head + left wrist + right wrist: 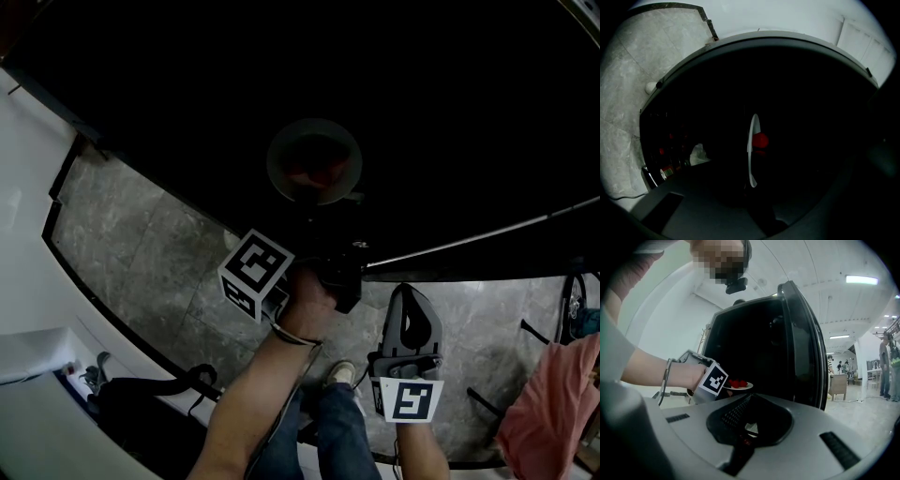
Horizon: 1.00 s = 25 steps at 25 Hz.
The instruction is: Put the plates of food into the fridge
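A white plate (314, 161) with red food (319, 174) hangs level in the dark open fridge (394, 84). My left gripper (323, 214) is shut on its near rim. In the left gripper view the plate (751, 150) appears edge-on with a red piece of food (760, 139) on it; the jaws themselves are lost in the dark. From the right gripper view, the left gripper (725, 387) holds the plate (738, 386) at the fridge opening. My right gripper (409, 292) hangs lower right, outside the fridge, shut and holding nothing.
The fridge door (802, 343) stands open at the right. Bottles (668, 168) sit on a shelf at the fridge's left. A pink cloth (553, 403) hangs at the right and a black bag (141, 398) lies on the stone floor (141, 244). People (887, 366) stand far behind.
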{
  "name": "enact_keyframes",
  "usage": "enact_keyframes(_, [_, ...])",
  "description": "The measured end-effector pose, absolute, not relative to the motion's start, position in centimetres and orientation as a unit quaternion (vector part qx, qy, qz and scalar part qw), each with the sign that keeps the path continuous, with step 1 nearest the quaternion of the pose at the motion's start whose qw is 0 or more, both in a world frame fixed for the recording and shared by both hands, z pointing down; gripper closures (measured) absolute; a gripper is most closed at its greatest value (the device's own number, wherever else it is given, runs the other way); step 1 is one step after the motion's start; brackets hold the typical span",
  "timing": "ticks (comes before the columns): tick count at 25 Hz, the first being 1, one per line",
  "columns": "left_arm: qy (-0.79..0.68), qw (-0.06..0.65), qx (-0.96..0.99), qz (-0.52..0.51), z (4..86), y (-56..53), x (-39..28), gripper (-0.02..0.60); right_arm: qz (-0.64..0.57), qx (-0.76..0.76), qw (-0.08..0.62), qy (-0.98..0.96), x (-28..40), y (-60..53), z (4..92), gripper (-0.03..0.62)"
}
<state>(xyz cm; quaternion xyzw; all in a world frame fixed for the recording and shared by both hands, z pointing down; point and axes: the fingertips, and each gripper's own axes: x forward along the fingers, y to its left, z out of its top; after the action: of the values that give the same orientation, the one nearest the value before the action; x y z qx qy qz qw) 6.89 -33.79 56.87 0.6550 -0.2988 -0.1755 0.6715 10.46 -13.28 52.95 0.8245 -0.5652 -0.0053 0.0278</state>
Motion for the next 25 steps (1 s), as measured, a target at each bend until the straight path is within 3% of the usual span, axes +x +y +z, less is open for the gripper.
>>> enact_keyframes(25, [-0.301,0.650,0.669,-0.199,56.18,-34.48,7.36,0.548,-0.008,0.829,0.026,-0.558,11.27,-12.92,52.76,0.583])
